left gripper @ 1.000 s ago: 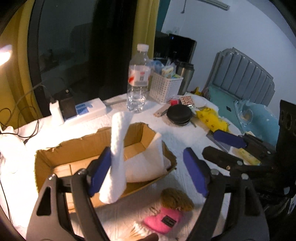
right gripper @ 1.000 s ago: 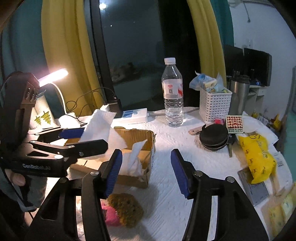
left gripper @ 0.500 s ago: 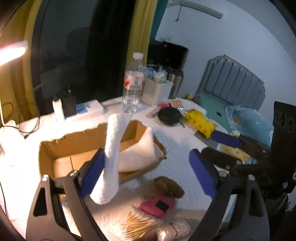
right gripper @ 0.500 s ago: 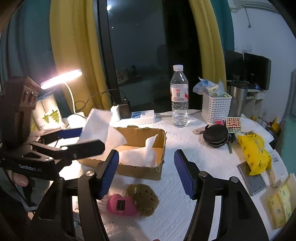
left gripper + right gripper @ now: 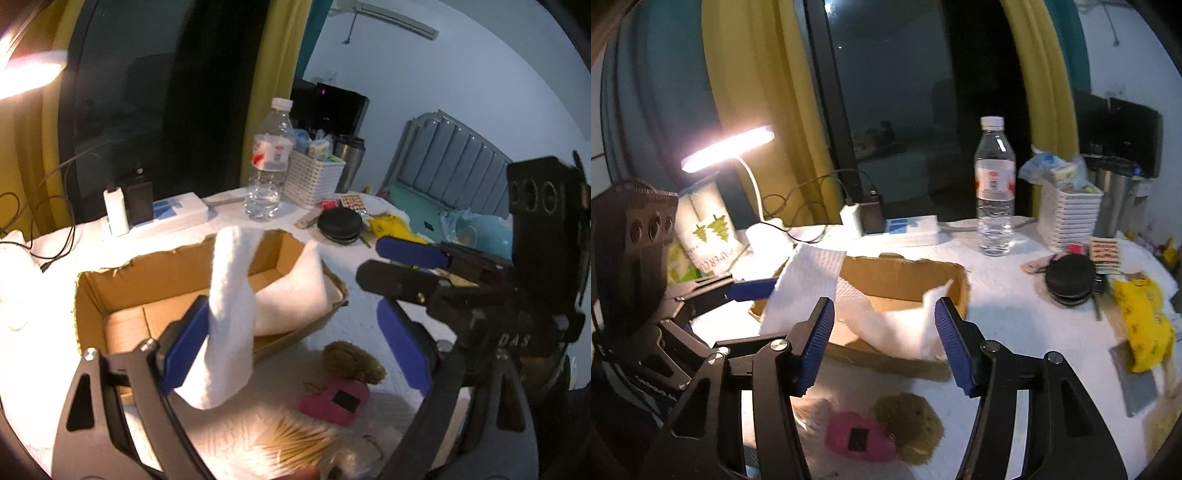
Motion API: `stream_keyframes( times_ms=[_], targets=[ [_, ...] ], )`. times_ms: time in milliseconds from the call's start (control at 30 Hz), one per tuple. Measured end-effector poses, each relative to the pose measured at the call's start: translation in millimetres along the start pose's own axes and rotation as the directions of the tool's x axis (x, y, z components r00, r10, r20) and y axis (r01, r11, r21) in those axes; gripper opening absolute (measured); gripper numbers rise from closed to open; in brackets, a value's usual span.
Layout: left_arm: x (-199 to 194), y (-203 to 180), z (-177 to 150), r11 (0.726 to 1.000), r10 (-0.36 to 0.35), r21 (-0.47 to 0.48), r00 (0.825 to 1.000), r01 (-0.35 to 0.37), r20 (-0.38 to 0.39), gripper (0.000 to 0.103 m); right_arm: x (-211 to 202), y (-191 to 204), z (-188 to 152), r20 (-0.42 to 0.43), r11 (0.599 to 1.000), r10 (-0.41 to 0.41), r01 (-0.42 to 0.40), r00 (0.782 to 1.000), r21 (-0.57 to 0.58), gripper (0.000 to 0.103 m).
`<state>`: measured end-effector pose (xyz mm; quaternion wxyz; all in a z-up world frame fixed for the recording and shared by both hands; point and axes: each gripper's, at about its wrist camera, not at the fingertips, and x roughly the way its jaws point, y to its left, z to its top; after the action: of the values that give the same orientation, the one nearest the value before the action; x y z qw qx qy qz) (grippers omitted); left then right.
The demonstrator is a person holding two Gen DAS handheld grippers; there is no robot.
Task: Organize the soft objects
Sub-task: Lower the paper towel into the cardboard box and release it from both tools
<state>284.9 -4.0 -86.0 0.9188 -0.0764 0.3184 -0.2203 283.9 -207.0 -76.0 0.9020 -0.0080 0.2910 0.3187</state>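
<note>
Tissue sheet [image 5: 231, 321] clings to my left gripper's [image 5: 295, 354] near pad, jaws wide apart, above the cardboard box [image 5: 110, 291]. My right gripper [image 5: 884, 347] is closing on nothing, above the pink pouch [image 5: 858, 435].

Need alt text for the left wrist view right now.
The open left gripper has a white cloth draped against one finger, above a cardboard box on a white-covered table. A brown-and-pink plush toy lies nearby; the right gripper reaches in.
</note>
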Motion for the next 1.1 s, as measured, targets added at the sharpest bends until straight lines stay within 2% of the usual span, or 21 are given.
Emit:
stream_keyframes(
  times_ms=[67,233,533,567,633,667,700,733,900,1033,1100],
  targets=[
    [-3,6,-2,1.000,-0.002,-0.003,1.000,0.002,0.010,0.091,8,3,3,-0.007,1.000,0.009,-0.009,1.000,-0.009,0.061],
    [2,7,-12,0.996,0.039,0.084,0.999,-0.039,0.007,0.091,25,10,10,-0.029,0.998,0.058,-0.058,0.998,0.005,0.061],
    [9,-16,-19,0.975,-0.030,0.222,0.999,0.023,0.027,0.091,55,34,18,-0.091,0.992,0.116,-0.120,0.989,-0.043,0.061],
    [9,-17,-19,0.974,-0.036,0.226,0.999,0.029,0.026,0.091,57,35,18,-0.096,0.992,0.117,-0.121,0.988,-0.043,0.059],
    [11,-21,-19,0.970,-0.052,0.238,0.998,0.044,0.024,0.091,58,33,18,-0.105,0.991,0.127,-0.132,0.986,-0.038,0.046],
    [12,-22,-18,0.970,-0.053,0.241,0.998,0.046,0.022,0.091,59,32,18,-0.108,0.990,0.135,-0.140,0.985,-0.035,0.029],
    [14,-24,-18,0.969,-0.049,0.242,0.999,0.042,0.021,0.091,59,31,18,-0.106,0.989,0.138,-0.142,0.985,-0.030,0.008],
    [15,-24,-17,0.970,-0.042,0.241,0.999,0.036,0.019,0.091,58,28,18,-0.103,0.990,0.139,-0.142,0.985,-0.023,0.004],
    [18,-16,-13,0.980,0.020,0.199,1.000,-0.022,0.012,0.091,54,10,20,-0.075,0.997,0.071,-0.073,0.995,-0.021,0.004],
    [16,-3,-11,0.984,0.076,0.159,0.997,-0.077,0.013,0.091,58,-17,21,-0.061,0.997,-0.070,0.068,0.996,-0.033,0.004],
    [15,3,-11,0.985,0.097,0.139,0.995,-0.098,0.013,0.091,63,-30,20,-0.066,0.995,-0.101,0.099,0.993,-0.029,0.004]
  ],
)
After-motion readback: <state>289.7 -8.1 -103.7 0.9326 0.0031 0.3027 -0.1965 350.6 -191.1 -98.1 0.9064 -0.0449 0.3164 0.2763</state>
